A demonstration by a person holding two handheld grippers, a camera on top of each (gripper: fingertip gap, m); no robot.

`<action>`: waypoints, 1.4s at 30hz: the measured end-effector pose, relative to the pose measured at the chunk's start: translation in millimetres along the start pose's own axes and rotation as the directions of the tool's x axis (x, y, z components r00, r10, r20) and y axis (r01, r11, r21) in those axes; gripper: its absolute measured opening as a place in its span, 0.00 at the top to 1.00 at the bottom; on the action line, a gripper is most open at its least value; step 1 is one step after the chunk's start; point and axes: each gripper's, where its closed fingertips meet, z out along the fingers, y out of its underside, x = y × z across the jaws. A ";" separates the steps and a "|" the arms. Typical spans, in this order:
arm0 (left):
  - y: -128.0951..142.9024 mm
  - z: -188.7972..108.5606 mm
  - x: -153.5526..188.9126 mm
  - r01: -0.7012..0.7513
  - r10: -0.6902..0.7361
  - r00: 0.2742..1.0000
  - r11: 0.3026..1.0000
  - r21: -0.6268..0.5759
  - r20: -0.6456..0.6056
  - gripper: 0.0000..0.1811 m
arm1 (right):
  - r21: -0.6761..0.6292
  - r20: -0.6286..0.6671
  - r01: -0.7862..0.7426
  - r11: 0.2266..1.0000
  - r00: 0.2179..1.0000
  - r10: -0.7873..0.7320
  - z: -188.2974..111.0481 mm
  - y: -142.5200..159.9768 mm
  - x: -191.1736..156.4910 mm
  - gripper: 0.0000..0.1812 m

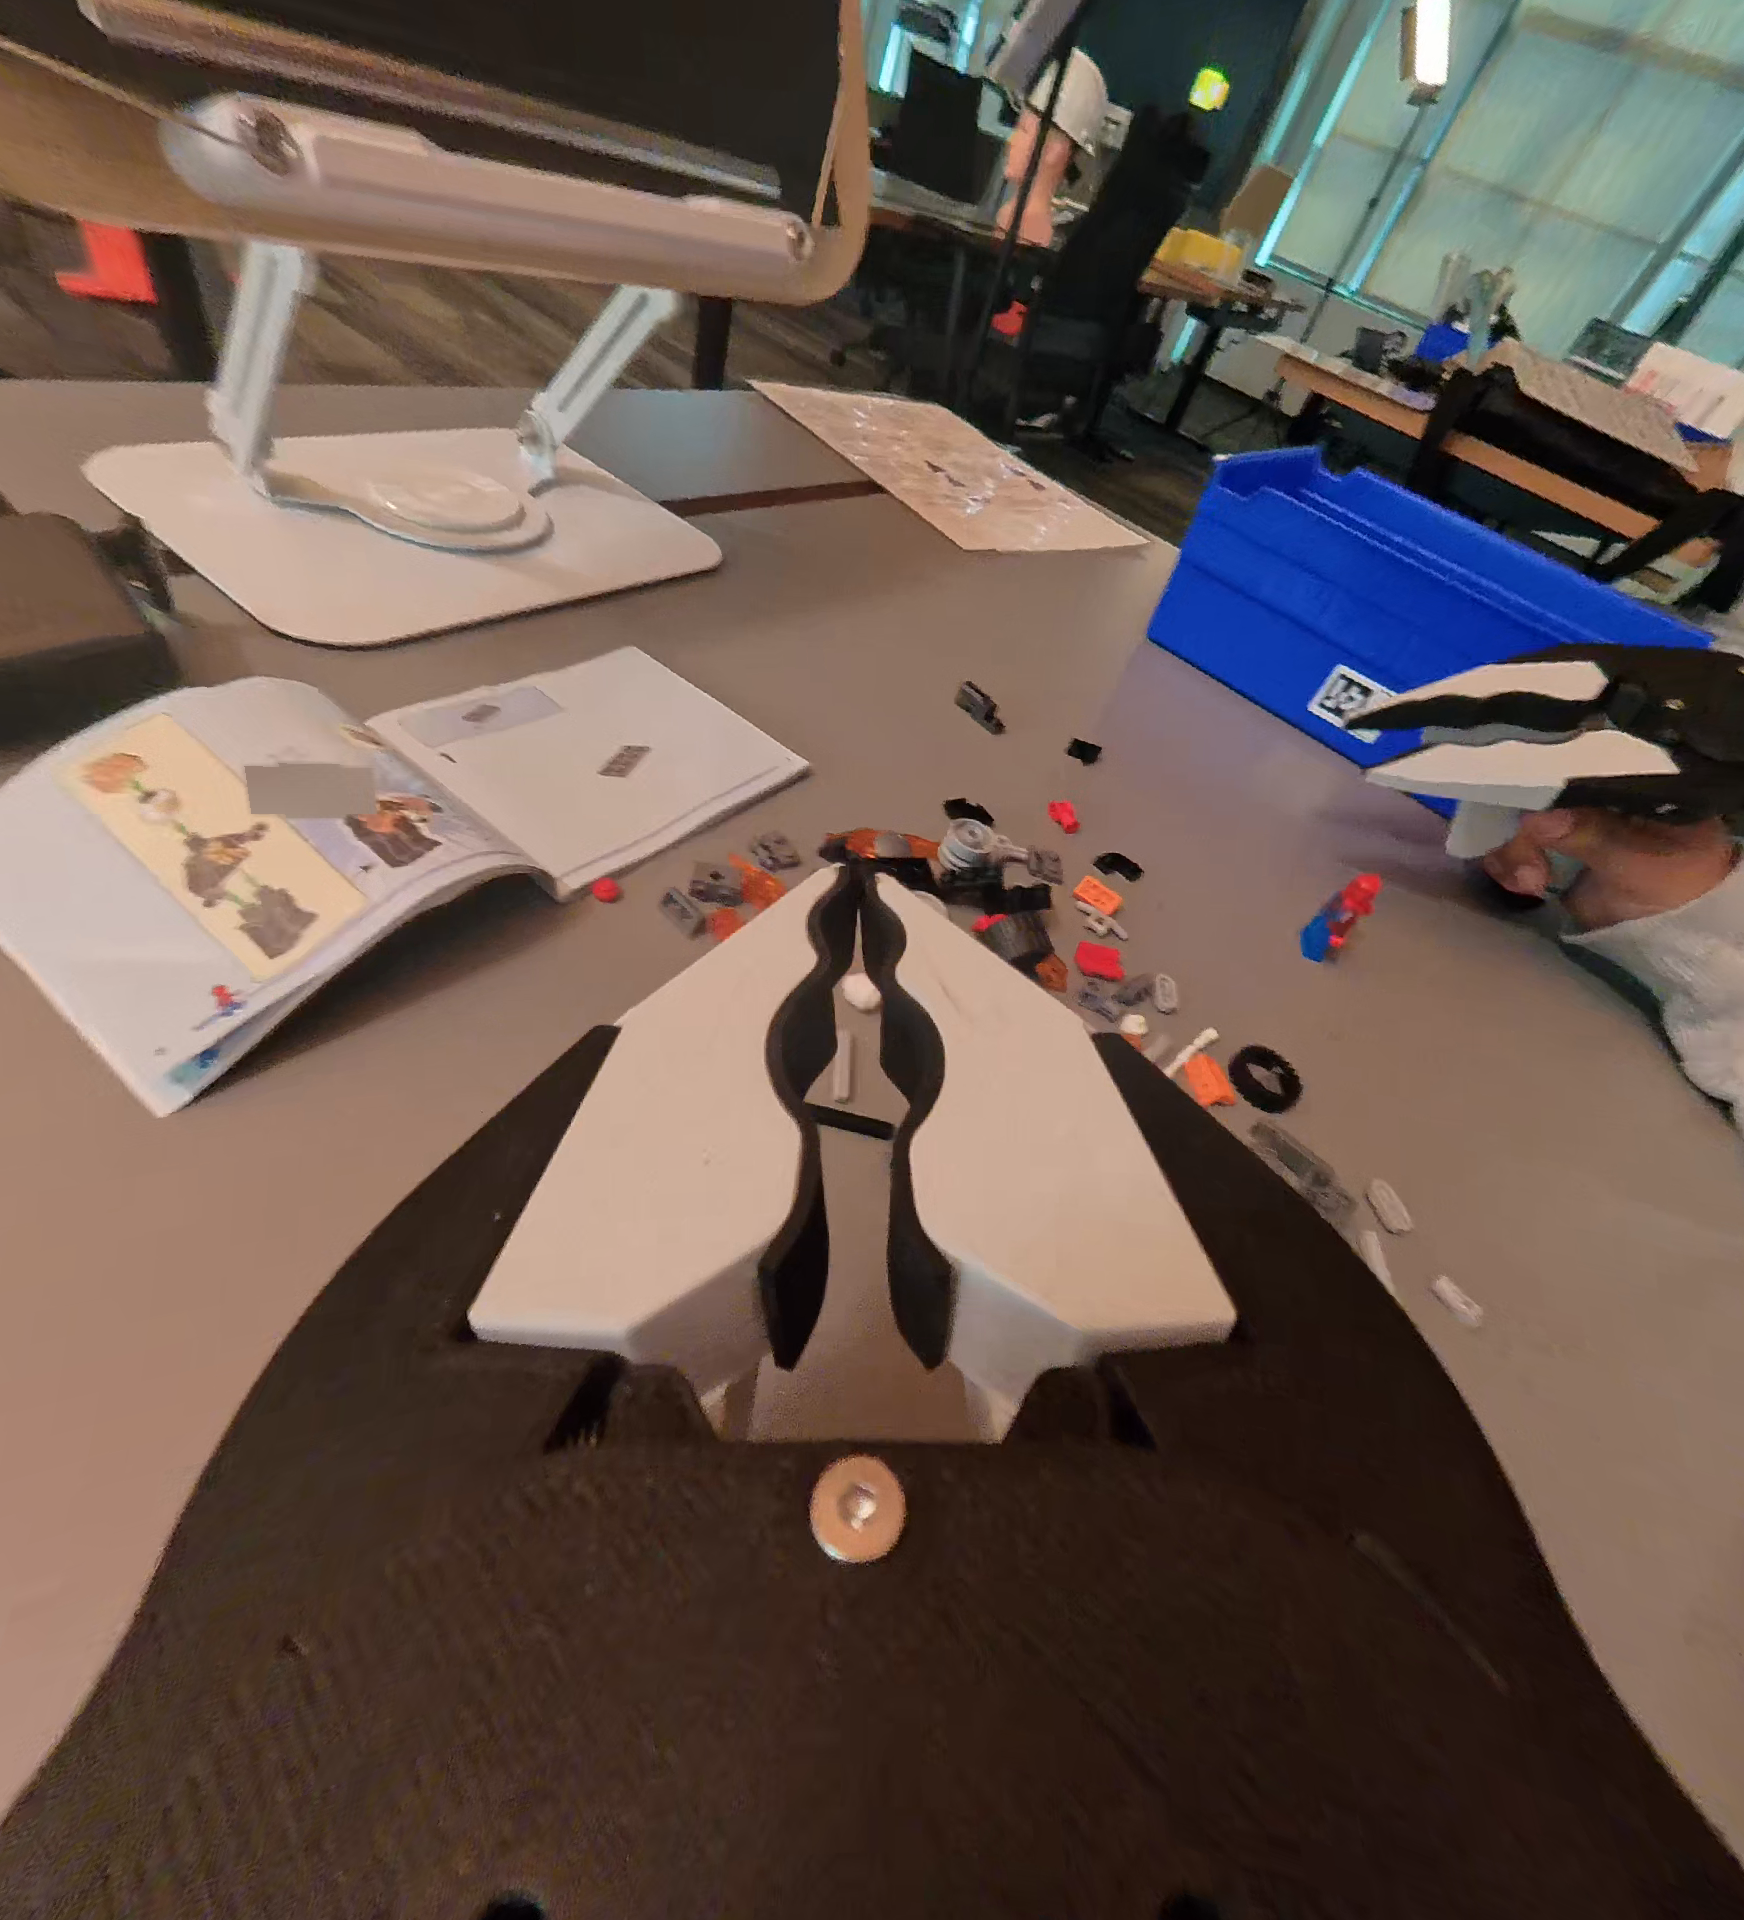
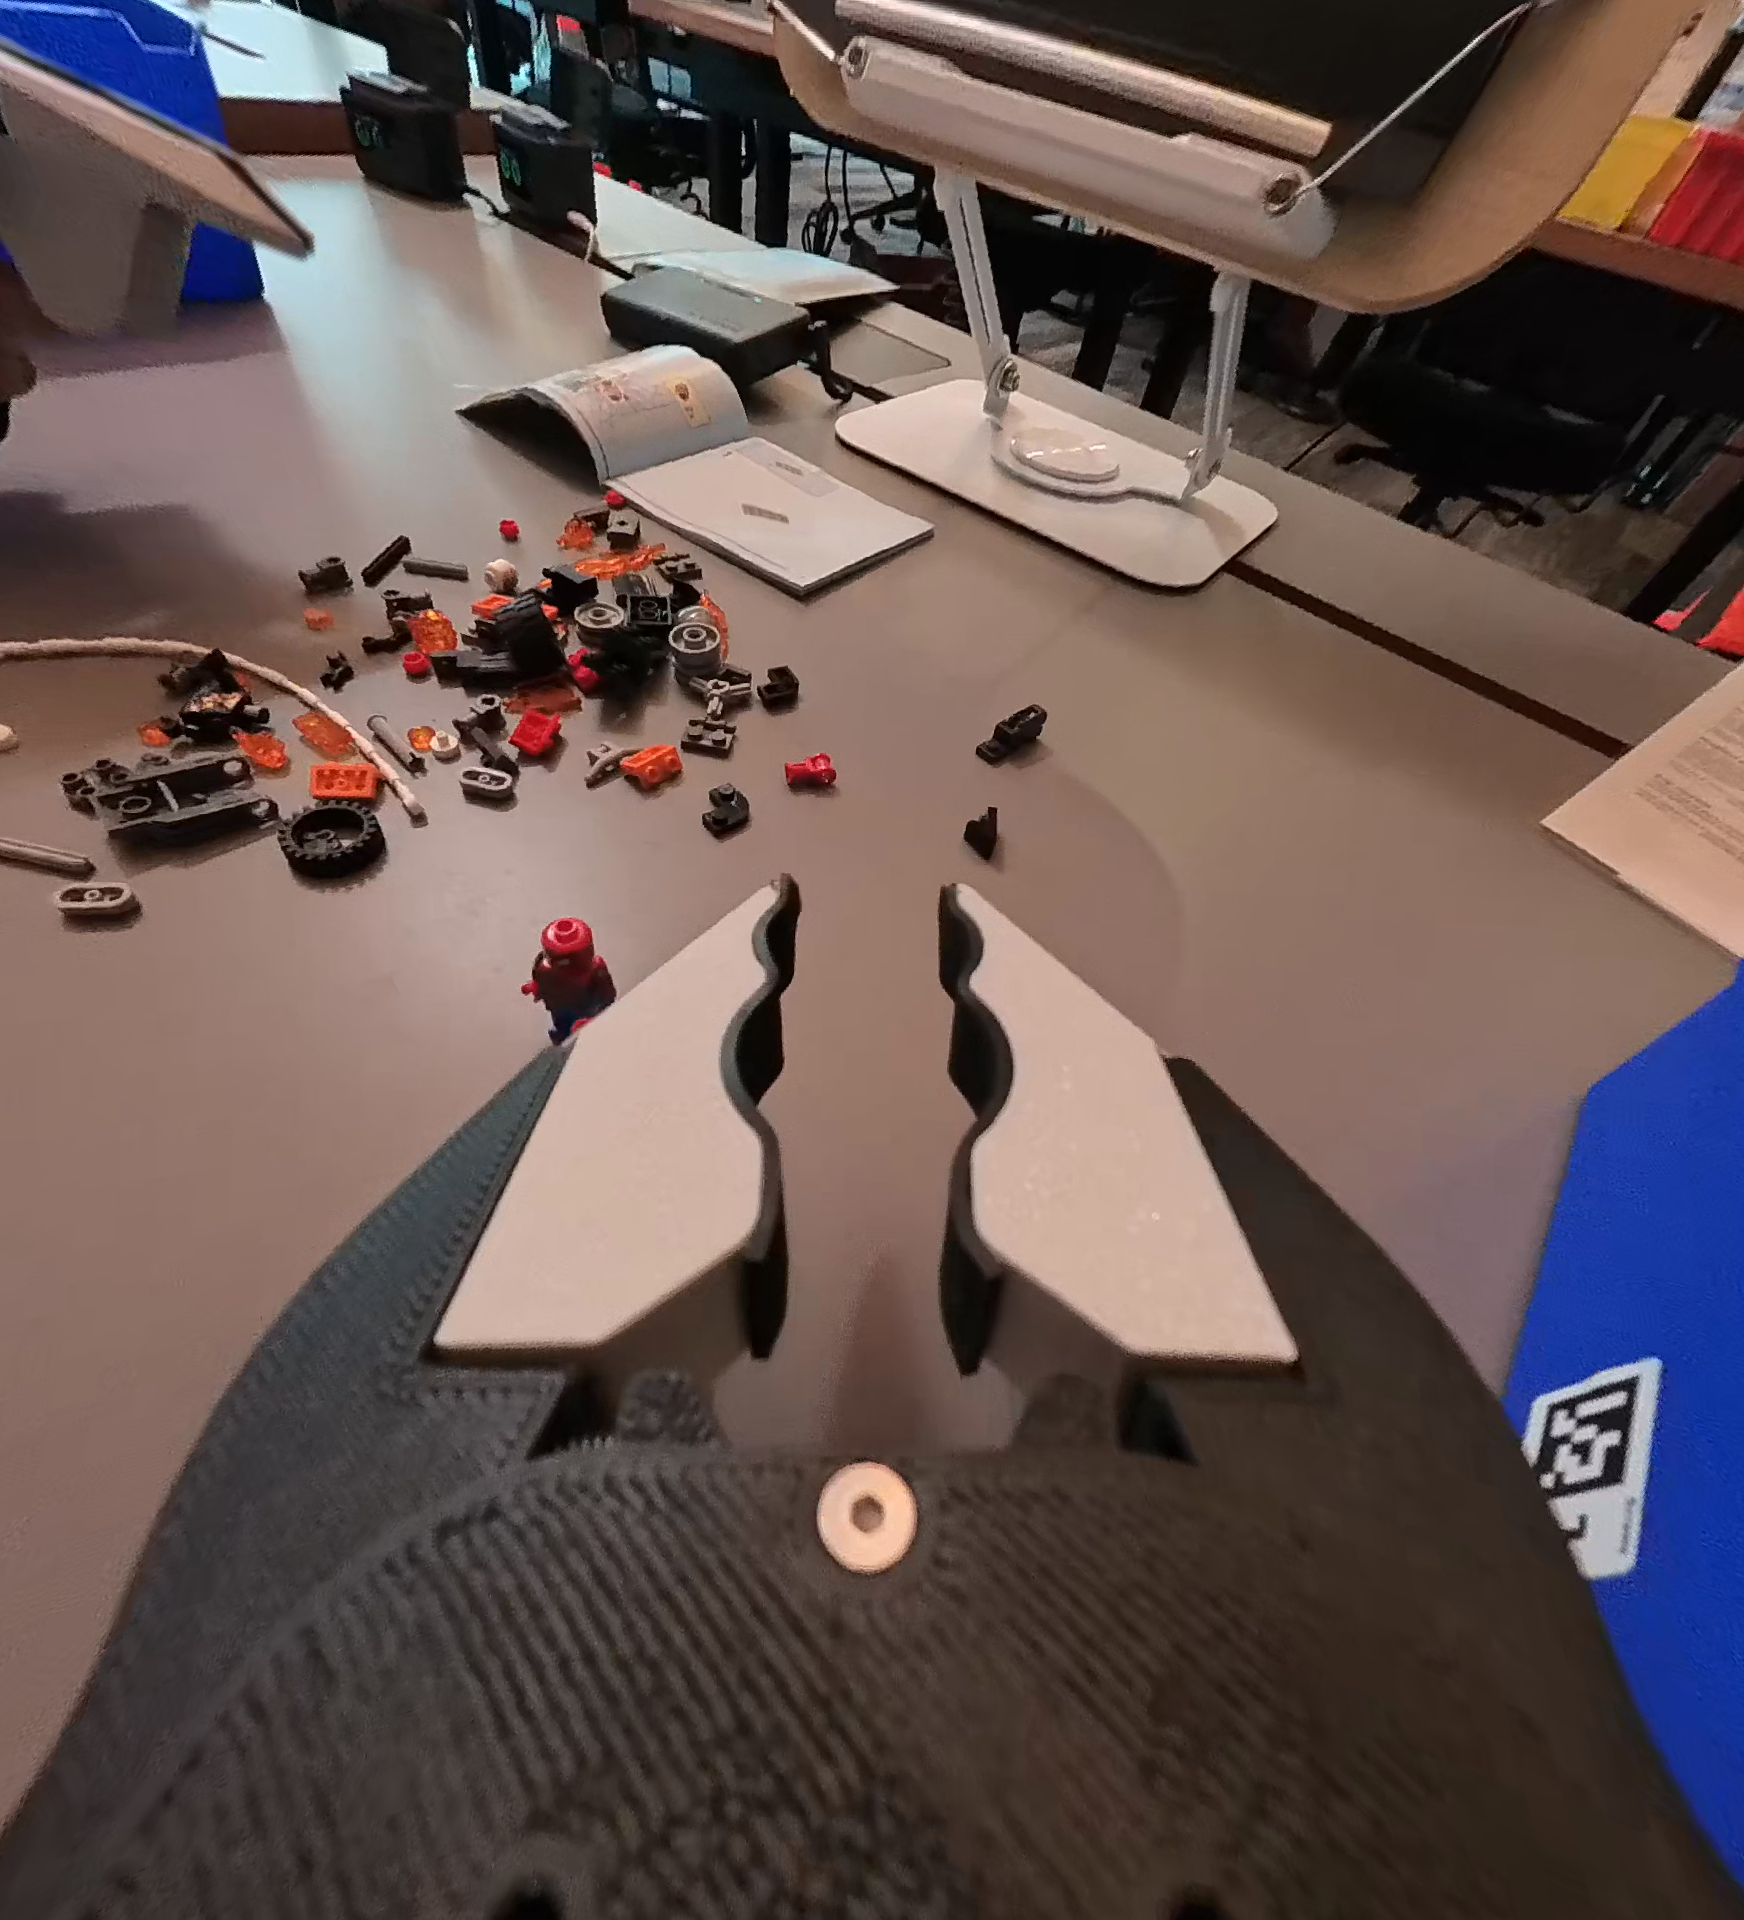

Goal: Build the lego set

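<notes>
The grey table [image 2: 1263,1039] carries everything: a white tablet stand [image 2: 1055,468] at the back, a blue bin [image 1: 1367,592] on the right side, the open instruction booklet [image 1: 328,831] and, beside it, the loose heap of Lego pieces [image 2: 535,665] — black, grey, red and clear orange, nothing much joined yet.

By the look of it the build is at its start: a piece is being picked from the heap. The left gripper [image 1: 855,883] hangs low over the pile with its tips drawn together; whether they pinch a part or merely meet above the orange-and-black piece [image 1: 873,844] at their tips cannot be told. The right gripper [image 2: 868,904] hovers over bare table with its jaws spread and nothing between them. Next comes a match to the booklet's page, then a clean pinch on one small part without scattering its neighbours.

The right wrist view alone lays the pile out plainly — the black tyre [image 2: 333,836], the white string [image 2: 276,675], the long black chassis plate [image 2: 172,795] — and shows the red-and-blue minifigure [image 2: 567,977] standing just beside the right gripper's left finger. The left wrist view alone shows the booklet's pictured page, and the hand [image 1: 1574,862] in a white sleeve holding the right gripper.
</notes>
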 end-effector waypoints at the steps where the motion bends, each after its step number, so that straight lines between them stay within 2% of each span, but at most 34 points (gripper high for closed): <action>1: 2.2 1.6 2.9 0.009 -0.010 1.000 1.000 -0.012 -0.019 1.00 | 0.012 -0.003 -0.005 1.000 1.000 0.005 -1.3 -1.5 0.9 0.86; 5: 11.4 6.9 5.1 0.007 -0.008 1.000 0.998 -0.055 -0.027 1.00 | 0.021 0.009 -0.027 0.999 1.000 0.027 -2.7 -2.4 0.9 0.86; 9: 9.5 7.4 14.6 -0.001 -0.002 0.999 0.999 -0.053 -0.053 1.00 | 0.015 0.004 -0.014 1.000 1.000 0.014 -2.7 -1.7 -1.1 0.86; 14: 14.4 9.1 15.9 -0.047 0.045 0.999 0.995 -0.085 -0.027 1.00 | -0.004 0.006 -0.009 1.000 1.000 0.009 -0.6 0.7 -1.8 0.85; 17: 21.8 9.7 7.3 -0.014 0.015 1.000 0.991 -0.130 0.013 1.00 | -0.011 0.007 -0.005 1.000 1.000 0.005 0.2 1.5 -2.5 0.86; 27: 14.4 7.2 15.0 0.146 -0.155 0.982 0.985 -0.086 -0.104 1.00 | -0.029 0.013 -0.003 1.000 1.000 0.003 2.2 3.8 -3.3 0.86; 42: 15.9 8.4 14.5 0.156 -0.166 0.980 0.983 -0.093 -0.109 0.98 | -0.036 0.016 0.007 0.999 1.000 -0.006 2.9 4.6 -4.7 0.86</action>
